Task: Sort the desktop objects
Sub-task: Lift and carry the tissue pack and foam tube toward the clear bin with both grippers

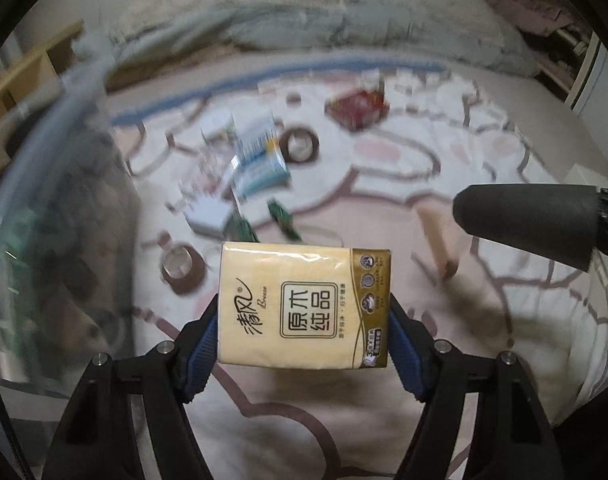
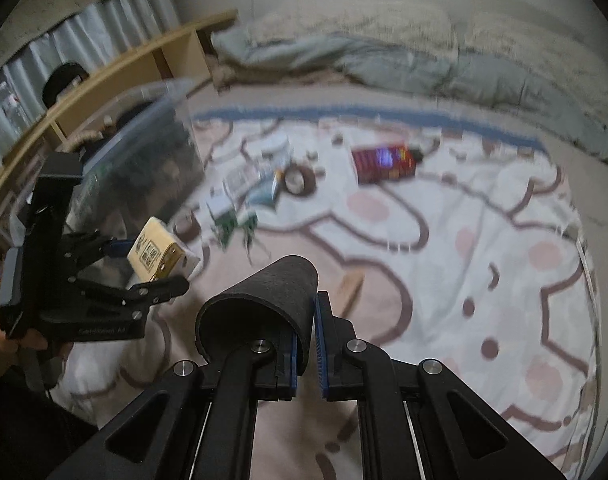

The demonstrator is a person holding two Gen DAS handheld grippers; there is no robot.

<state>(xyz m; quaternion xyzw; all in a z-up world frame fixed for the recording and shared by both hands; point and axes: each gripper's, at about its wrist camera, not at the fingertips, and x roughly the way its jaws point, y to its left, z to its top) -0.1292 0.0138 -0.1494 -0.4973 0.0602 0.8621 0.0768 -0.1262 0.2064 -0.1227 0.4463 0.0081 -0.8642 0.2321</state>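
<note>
A yellow tissue pack (image 1: pixel 304 304) with brown print hangs above the patterned blanket (image 1: pixel 404 168), and my left gripper (image 1: pixel 304 308) is shut on it, its blue pads (image 1: pixel 201 344) pressing both short sides. In the right wrist view the left gripper (image 2: pixel 143 264) is at the left with the tissue pack (image 2: pixel 155 252) in it, and a hand holds its handle. My right gripper (image 2: pixel 306 320) is shut on the wall of a black foam tube (image 2: pixel 263 300), which is lifted off the blanket. The black foam tube (image 1: pixel 524 220) also shows at the right of the left wrist view.
A clear plastic bin (image 1: pixel 43 200) holding dark items stands at the left. On the blanket lie two brown tape rolls (image 1: pixel 299 146), a blue-white packet (image 1: pixel 259 156), a white box (image 1: pixel 207 216), green circuit boards (image 1: pixel 281 218), a red packet (image 1: pixel 358 108) and a tan stick (image 1: pixel 438 236). Grey bedding (image 2: pixel 424 64) lies behind.
</note>
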